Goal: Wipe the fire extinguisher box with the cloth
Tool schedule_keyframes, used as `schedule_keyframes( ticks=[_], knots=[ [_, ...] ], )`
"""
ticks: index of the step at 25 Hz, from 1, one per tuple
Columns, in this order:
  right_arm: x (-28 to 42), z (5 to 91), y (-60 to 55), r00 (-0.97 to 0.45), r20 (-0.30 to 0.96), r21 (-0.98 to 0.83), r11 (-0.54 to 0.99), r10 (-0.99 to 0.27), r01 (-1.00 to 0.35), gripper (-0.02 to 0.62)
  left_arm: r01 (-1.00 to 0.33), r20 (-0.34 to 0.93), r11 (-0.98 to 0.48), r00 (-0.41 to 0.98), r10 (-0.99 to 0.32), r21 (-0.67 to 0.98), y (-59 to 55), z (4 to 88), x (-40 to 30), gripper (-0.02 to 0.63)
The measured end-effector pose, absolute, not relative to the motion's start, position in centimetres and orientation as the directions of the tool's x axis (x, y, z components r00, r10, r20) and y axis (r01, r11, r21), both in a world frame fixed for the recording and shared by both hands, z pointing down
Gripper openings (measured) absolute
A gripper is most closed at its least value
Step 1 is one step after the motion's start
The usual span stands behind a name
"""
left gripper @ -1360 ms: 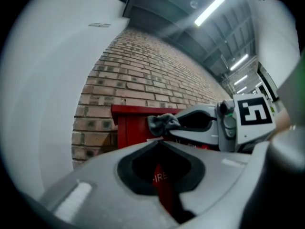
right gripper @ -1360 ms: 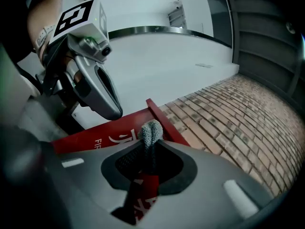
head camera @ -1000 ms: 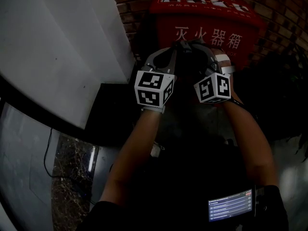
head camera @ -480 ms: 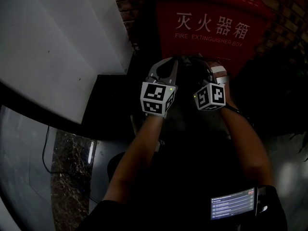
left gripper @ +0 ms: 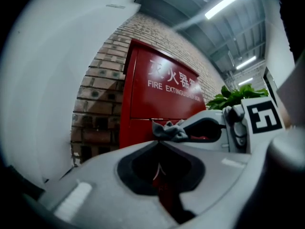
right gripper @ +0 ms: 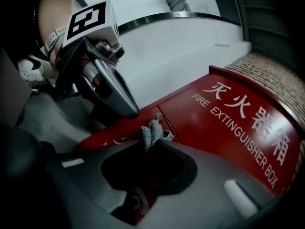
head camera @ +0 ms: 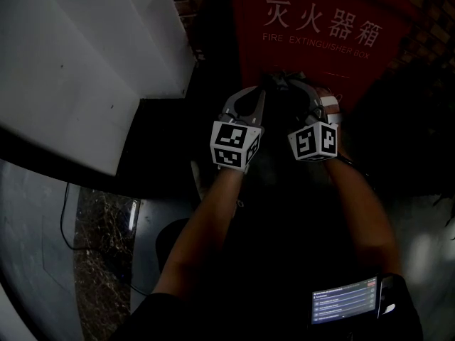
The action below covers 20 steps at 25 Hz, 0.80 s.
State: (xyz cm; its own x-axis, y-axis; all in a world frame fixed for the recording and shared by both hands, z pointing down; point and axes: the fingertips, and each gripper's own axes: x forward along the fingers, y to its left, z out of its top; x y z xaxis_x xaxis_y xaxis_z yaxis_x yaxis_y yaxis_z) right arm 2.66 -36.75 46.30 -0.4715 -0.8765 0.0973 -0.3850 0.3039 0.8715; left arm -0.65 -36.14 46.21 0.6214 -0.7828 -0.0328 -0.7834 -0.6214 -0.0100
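Note:
The red fire extinguisher box (head camera: 320, 41) stands against a brick wall, with white lettering on its front. Both grippers meet just below that lettering. My left gripper (head camera: 264, 85) and right gripper (head camera: 296, 84) have their tips close together. A small grey cloth (left gripper: 169, 130) is bunched at the left gripper's (left gripper: 162, 138) shut tips. The same cloth (right gripper: 151, 132) sticks out of the right gripper's (right gripper: 153, 144) shut tips. In the head view the cloth is too dark to make out. The cloth lies close to the box front (right gripper: 228, 123); contact cannot be seen.
A white wall panel (head camera: 92, 69) rises on the left, with a dark ledge (head camera: 167, 130) beside the box. Brick wall (left gripper: 97, 104) flanks the box. A green plant (left gripper: 238, 97) stands to the box's right. A lit screen (head camera: 343, 300) sits at the person's waist.
Both grippers have moved down the box front, from level with the lettering to below it. They stay tip to tip on the cloth.

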Motion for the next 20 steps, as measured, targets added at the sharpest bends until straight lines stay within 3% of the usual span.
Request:
schedule_keyframes(
  ticks=[4, 9, 20],
  knots=[
    [2.7, 47.0, -36.5, -0.468, 0.110, 0.850, 0.327, -0.877, -0.413, 0.057, -0.782, -0.035, -0.623, 0.623, -0.782, -0.012, -36.0, 46.4, -0.5, -0.002],
    [3.4, 54.3, -36.6, -0.447, 0.263, 0.835, 0.434, -0.855, -0.339, 0.055, -0.779, -0.007, -0.627, 0.627, -0.779, -0.022, -36.1, 47.8, 0.1, -0.002],
    [2.5, 63.7, -36.8, -0.417, 0.447, 0.806, 0.558, -0.792, -0.198, 0.055, -0.783, 0.152, -0.621, 0.616, -0.773, 0.010, -36.9, 55.3, 0.0, -0.002]
  ],
)
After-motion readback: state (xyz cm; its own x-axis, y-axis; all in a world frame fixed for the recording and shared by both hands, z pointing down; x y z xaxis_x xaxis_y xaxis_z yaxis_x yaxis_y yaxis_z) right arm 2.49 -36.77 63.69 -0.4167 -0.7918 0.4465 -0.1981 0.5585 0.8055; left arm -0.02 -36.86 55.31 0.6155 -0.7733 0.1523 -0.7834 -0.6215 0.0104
